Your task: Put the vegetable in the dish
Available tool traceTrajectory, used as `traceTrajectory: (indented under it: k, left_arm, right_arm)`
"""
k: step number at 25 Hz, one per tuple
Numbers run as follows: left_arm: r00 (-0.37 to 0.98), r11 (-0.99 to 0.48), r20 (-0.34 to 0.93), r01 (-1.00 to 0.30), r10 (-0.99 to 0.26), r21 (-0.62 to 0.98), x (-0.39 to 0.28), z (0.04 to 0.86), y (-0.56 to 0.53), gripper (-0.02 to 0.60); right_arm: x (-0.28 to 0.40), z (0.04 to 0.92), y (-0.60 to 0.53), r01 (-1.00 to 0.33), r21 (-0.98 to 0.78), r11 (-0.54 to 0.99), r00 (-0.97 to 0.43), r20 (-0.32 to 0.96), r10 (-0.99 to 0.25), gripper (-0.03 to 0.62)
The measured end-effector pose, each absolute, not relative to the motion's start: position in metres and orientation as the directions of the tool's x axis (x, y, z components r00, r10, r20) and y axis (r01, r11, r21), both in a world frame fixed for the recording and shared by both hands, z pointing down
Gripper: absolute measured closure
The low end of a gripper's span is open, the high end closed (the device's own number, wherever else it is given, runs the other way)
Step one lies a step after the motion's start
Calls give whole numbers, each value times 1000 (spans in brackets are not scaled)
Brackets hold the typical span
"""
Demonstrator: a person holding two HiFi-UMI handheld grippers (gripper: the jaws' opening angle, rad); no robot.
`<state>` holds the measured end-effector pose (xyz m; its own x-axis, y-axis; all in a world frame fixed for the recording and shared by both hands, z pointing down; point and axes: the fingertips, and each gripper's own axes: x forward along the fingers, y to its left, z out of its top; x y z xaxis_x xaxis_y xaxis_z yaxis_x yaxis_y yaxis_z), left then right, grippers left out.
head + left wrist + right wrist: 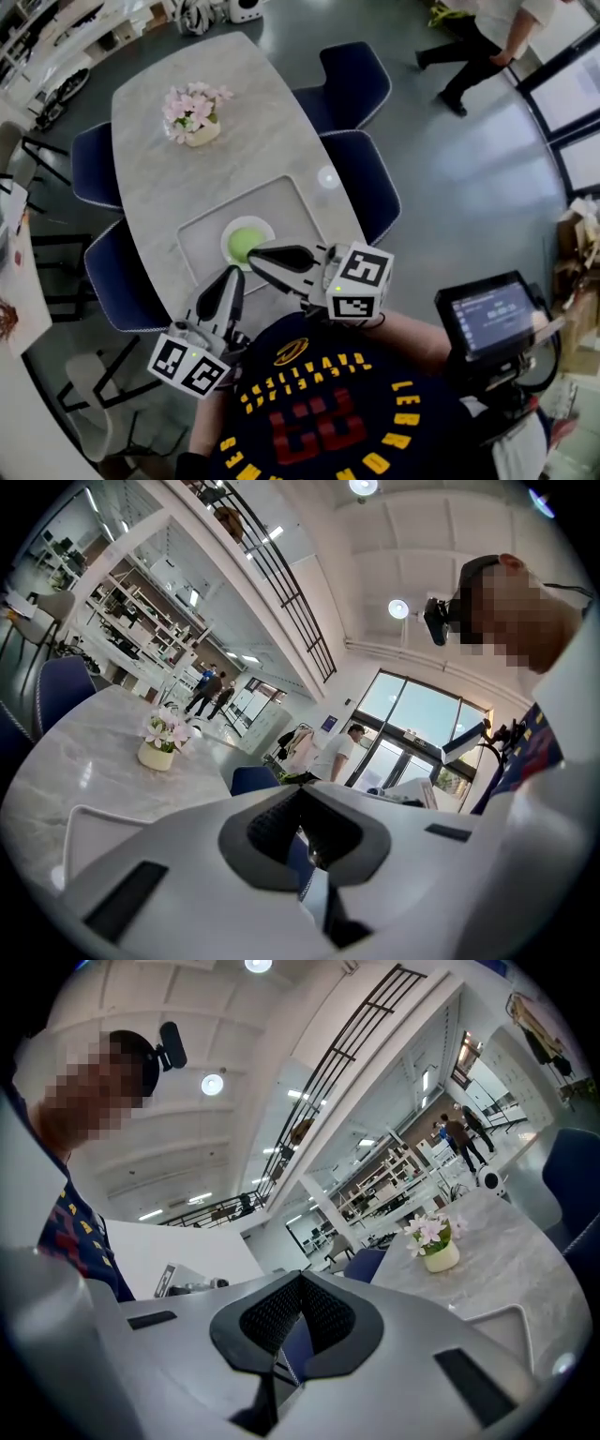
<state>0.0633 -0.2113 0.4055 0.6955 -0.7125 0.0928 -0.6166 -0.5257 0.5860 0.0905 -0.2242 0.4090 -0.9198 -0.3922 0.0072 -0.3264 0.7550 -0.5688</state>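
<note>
step: apparently done | I'm keeping nothing gripped: left gripper (231,274) and right gripper (256,258) both pressed together, empty | vegetable (246,246) seemingly lying in dish (267,230), frame centre | next: retreating only

A pale marble table (178,178) stretches ahead of both pairs of jaws, with dark blue chairs (354,80) along its sides on a grey floor (469,178). Beyond the left jaws, tall windows (412,714) let in daylight, and round ceiling lights (399,608) glow above. A railed balcony (281,583) runs overhead. Far left of those jaws stand what look like shelves (141,621).
</note>
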Motion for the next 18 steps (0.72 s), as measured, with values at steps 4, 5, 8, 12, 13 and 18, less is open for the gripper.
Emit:
traceTrajectory:
  k: [4, 5, 8, 12, 13, 18]
  left_arm:
    - [704, -521, 111, -613, -701, 594, 67, 411, -208, 581]
    - [706, -520, 113, -611, -699, 596, 68, 412, -208, 581]
    - [707, -519, 121, -613, -697, 596, 68, 413, -208, 581]
    - [708, -516, 130, -616, -694, 595, 69, 415, -209, 581]
    - [714, -520, 129, -610, -688, 598, 71, 416, -210, 581]
    - [710, -518, 132, -615, -691, 595, 74, 413, -211, 581]
  right_arm:
    - [92, 412, -219, -334, -572, 749, -918, 17, -397, 589]
    - [93, 413, -218, -335, -575, 747, -917, 18, -398, 589]
    - [93, 413, -218, -333, -582, 742, -917, 17, -399, 589]
    - [92, 414, -218, -326, -589, 740, -919, 14, -394, 589]
    - [94, 415, -219, -335, -588, 736, -915, 17, -402, 589]
    - [99, 415, -221, -343, -593, 729, -910, 19, -414, 589]
